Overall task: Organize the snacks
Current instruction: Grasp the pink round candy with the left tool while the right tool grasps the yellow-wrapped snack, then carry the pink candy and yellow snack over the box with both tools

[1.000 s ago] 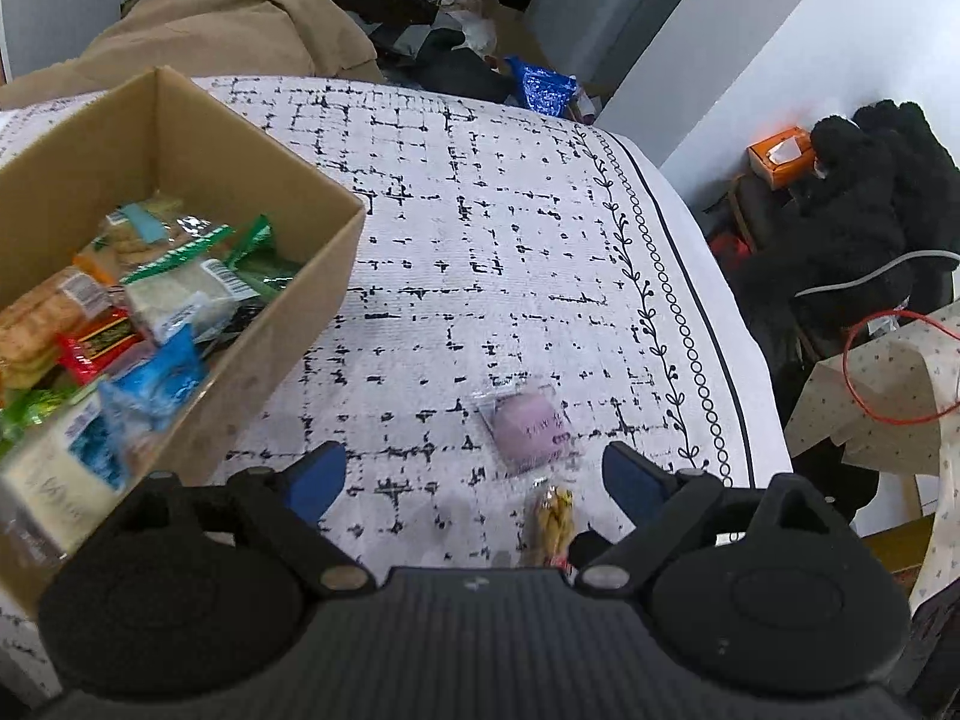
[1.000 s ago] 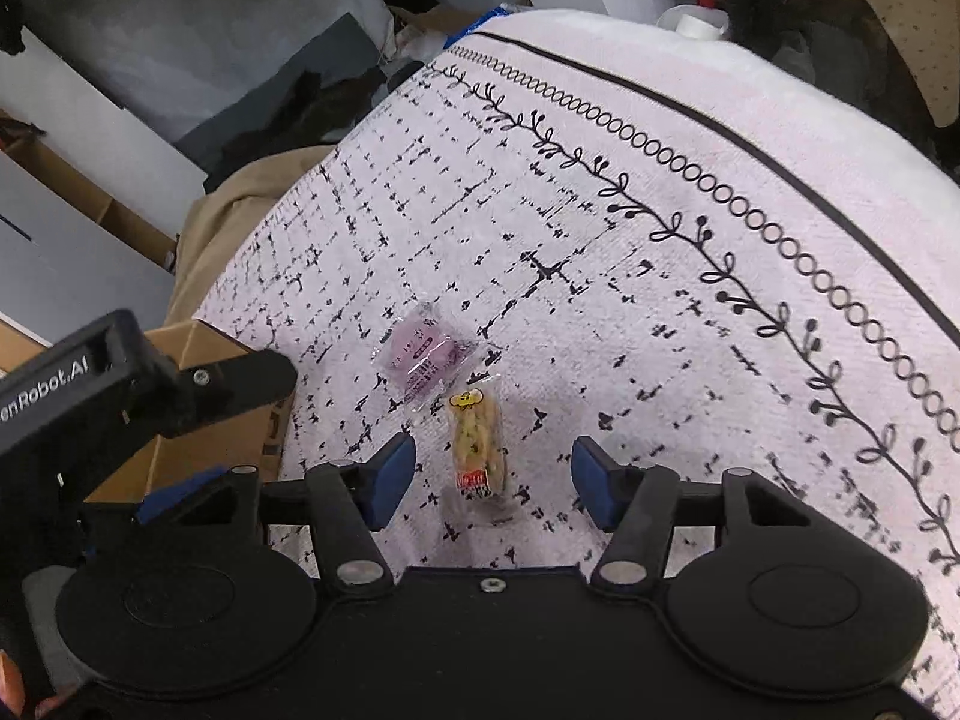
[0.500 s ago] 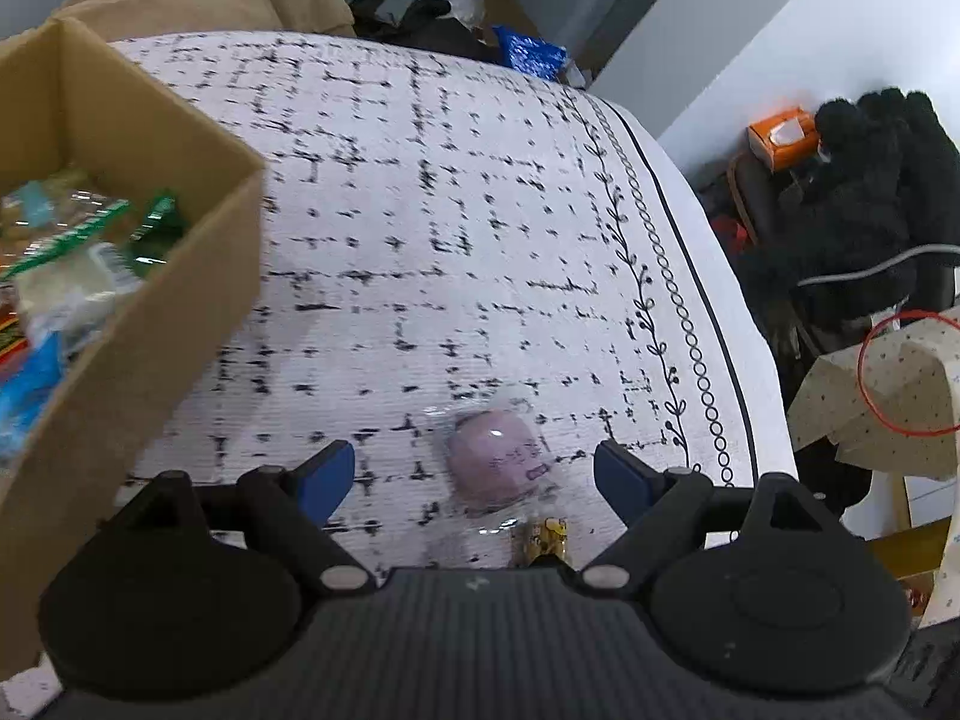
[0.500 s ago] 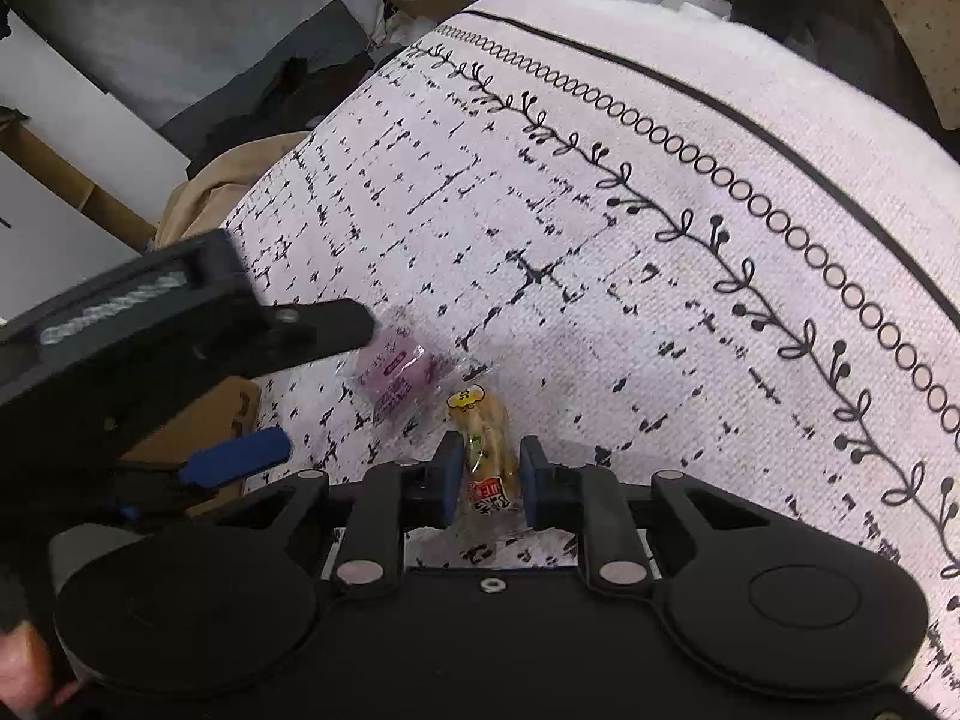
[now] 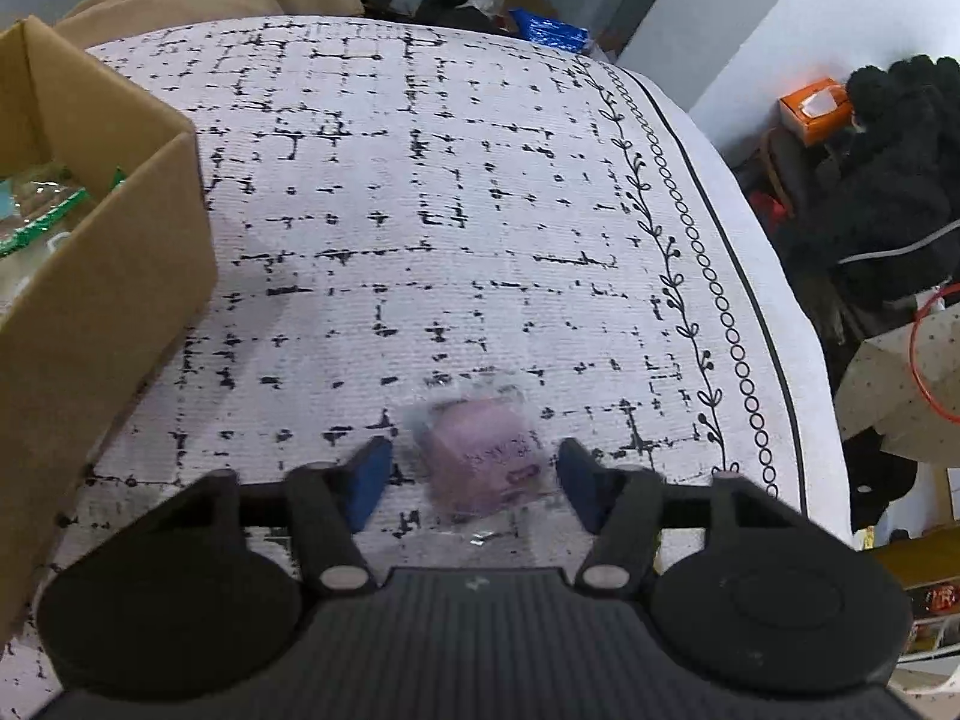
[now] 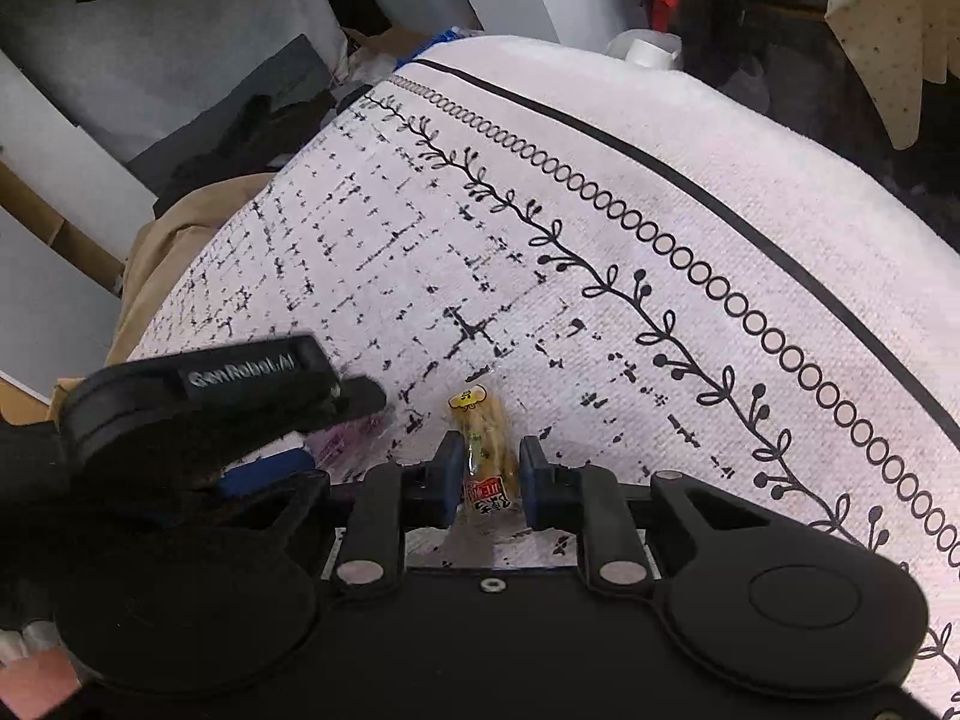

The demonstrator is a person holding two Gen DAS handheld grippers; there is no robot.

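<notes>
Right gripper (image 6: 491,474) — fingers clamped on the yellow snack stick (image 6: 487,450), whose long axis runs forward between them over the patterned cloth (image 6: 600,312). Only the left wrist view shows the cardboard box (image 5: 102,300), to the left of the left gripper (image 5: 474,474). Left gripper is spread wide — the pink wrapped snack (image 5: 480,456) lies between its fingers on the cloth, untouched.

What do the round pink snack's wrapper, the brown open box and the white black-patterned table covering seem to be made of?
The round pink snack's wrapper looks like clear glossy plastic film: the pink shows through and its crinkled edges glint. The brown open box seems to be matte corrugated cardboard, with plain tan walls and folded edges. The white black-patterned table covering appears to be woven fabric, with a fine ribbed texture and no shine.
</notes>
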